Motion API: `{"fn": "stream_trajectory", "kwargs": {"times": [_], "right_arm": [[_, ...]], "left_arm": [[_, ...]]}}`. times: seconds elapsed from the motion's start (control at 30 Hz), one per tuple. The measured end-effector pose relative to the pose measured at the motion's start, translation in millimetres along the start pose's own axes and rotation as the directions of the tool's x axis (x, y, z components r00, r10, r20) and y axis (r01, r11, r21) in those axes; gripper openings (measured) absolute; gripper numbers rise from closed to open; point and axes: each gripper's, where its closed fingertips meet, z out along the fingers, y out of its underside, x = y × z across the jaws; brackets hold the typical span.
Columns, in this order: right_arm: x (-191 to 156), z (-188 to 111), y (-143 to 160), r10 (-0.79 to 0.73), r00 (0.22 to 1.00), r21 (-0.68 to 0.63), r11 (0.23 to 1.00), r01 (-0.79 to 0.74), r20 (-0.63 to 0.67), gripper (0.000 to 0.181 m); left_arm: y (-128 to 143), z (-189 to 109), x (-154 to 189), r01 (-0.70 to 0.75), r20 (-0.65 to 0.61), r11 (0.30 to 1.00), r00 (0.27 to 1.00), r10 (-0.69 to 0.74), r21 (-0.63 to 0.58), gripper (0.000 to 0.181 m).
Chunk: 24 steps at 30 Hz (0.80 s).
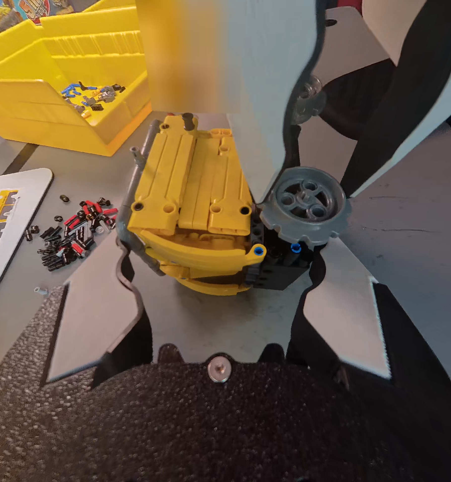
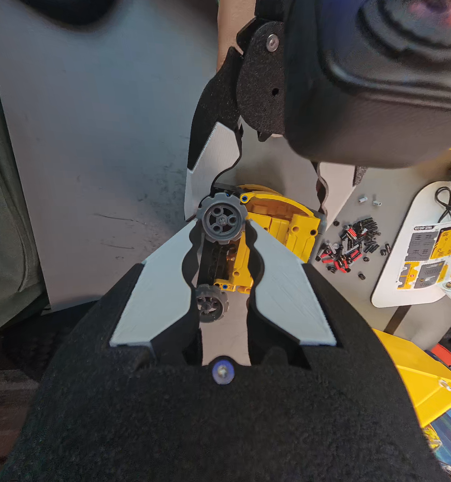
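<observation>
- Left gripper is clamping the yellow-and-black brick model from both sides, fingers pressing on its lower end; model sitting on the grey table, roughly centre.
- Right gripper is closing narrow on the grey wheel at the model's black side, fingertips touching the wheel rim left & right. In left wrist view same wheel is sitting at the model's right edge w/ the right gripper's pale fingers coming in from above.
- Second grey wheel is showing lower on the model's black beam, between the right gripper's fingers but nearer the cam; can't tell if they touch it.
- Blue pins are poking out near the model's black block.
- Pile of small black & red pins is lying loose on the table, just left of the model.
- White instruction sheet is lying beyond the pile, at the left edge.
- Yellow bin w/ mixed small parts is standing behind, upper left.
- In right wrist view the left gripper's black body is filling the upper right, blurred.
</observation>
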Motion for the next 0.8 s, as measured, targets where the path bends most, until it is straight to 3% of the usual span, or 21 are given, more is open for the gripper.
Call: {"fn": "stream_trajectory", "kwargs": {"times": [0.53,0.8], "right_arm": [[-0.8,3.5,1.5,0.065,0.997,-0.081,0.995,-0.062,0.04,0.031],[-2.0,5.5,0.8,0.101,0.994,-0.051,0.994,-0.099,0.046,0.032]], "left_arm": [[2.3,4.5,1.1,0.045,-0.007,0.999,0.999,-0.045,-0.027,0.133],[3.1,4.8,1.3,0.03,0.004,0.999,1.0,-0.03,-0.037,0.133]]}}
